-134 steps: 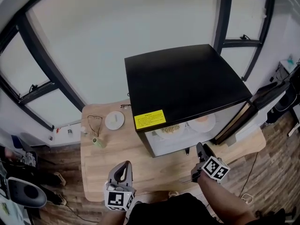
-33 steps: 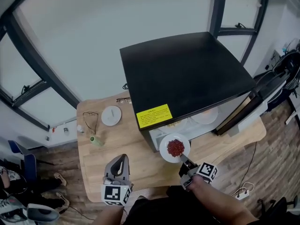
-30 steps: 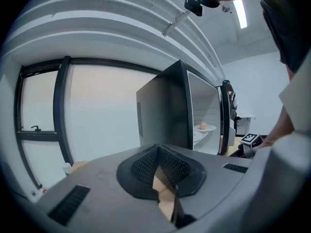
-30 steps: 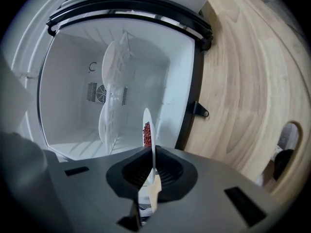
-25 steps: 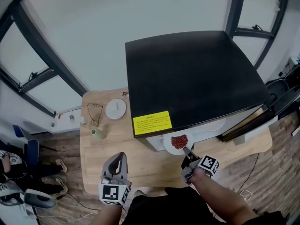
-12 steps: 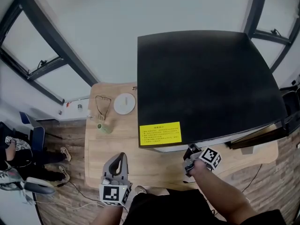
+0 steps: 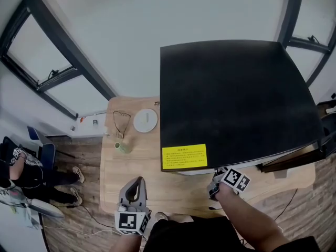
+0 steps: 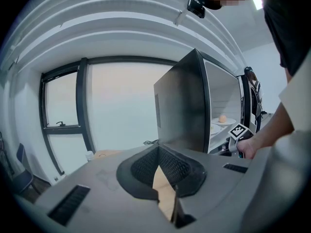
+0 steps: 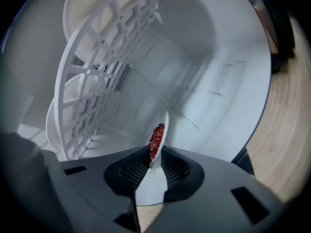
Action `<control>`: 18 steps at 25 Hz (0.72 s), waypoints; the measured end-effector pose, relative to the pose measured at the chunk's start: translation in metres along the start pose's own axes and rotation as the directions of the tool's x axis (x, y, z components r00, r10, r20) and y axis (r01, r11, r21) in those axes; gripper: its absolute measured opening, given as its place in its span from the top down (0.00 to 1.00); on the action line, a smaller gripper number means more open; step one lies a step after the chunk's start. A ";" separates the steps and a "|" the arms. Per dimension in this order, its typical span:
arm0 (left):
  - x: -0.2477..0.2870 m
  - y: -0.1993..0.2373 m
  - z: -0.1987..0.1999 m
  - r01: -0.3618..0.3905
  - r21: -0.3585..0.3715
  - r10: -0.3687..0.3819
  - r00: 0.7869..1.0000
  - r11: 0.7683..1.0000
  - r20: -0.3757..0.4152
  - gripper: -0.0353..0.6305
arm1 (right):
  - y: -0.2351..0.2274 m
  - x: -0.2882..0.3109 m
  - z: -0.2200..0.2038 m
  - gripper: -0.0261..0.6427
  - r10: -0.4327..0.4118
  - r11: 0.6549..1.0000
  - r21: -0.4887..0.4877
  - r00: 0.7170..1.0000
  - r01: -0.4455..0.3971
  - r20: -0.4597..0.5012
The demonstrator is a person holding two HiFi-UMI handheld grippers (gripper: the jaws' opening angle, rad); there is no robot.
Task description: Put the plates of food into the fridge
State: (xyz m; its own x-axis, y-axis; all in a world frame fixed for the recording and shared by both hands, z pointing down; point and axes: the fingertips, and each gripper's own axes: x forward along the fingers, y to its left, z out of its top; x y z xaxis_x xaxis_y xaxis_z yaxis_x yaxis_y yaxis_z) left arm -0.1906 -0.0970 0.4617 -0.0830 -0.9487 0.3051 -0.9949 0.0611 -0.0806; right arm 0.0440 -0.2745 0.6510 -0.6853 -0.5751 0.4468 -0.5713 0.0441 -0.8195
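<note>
Inside the fridge (image 9: 209, 67), the right gripper (image 9: 156, 153) is just easing its jaws open around the plate of red food (image 9: 153, 181), whose rim is lying between them. Near left, the left gripper (image 8: 158, 150) is hovering clenched and empty over the table (image 7: 131, 164).

Head view stares steeply down on the fridge (image 7: 236, 98); left gripper view eyes the same fridge level from its left; right gripper view peers close inside.
</note>
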 end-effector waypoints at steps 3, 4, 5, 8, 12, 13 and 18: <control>-0.003 -0.009 0.003 0.022 -0.005 -0.022 0.999 1.000 -0.031 0.94 | -0.003 -0.003 0.000 0.81 -0.052 0.995 -0.090 0.999 0.051 -0.008; -0.002 -0.011 0.006 0.032 0.004 -0.032 0.999 0.999 -0.031 0.94 | -0.005 -0.003 0.001 0.75 -0.071 0.993 -0.100 0.997 0.069 -0.009; -0.002 -0.010 0.009 0.034 0.013 -0.034 0.999 0.999 -0.019 0.94 | -0.007 -0.004 0.002 0.71 -0.095 0.989 -0.113 0.995 0.093 -0.010; -0.003 -0.001 0.018 0.017 0.027 -0.018 1.000 0.999 0.014 0.94 | -0.011 -0.004 -0.003 0.65 -0.179 0.972 -0.158 0.984 0.174 -0.022; -0.004 0.002 0.024 0.013 0.014 -0.013 0.998 1.000 0.057 0.94 | -0.024 -0.013 0.002 0.54 -0.292 0.932 -0.222 0.956 0.285 0.002; -0.005 0.000 0.027 0.026 0.020 -0.027 0.997 0.999 0.069 0.94 | -0.027 -0.017 0.007 0.53 -0.315 0.916 -0.255 0.949 0.311 0.027; -0.008 -0.001 0.036 0.090 0.030 -0.093 0.988 0.995 0.125 0.94 | -0.023 -0.040 0.025 0.53 -0.318 0.873 -0.332 0.934 0.356 0.165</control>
State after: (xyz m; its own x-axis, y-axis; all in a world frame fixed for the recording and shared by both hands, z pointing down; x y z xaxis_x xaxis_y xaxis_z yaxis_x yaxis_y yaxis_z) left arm -0.1872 -0.1010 0.4250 0.0180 -0.9816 0.1902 -0.9961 -0.0340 -0.0815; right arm 0.0963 -0.2732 0.6430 -0.3836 -0.6859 0.6183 -0.8931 0.1054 -0.4373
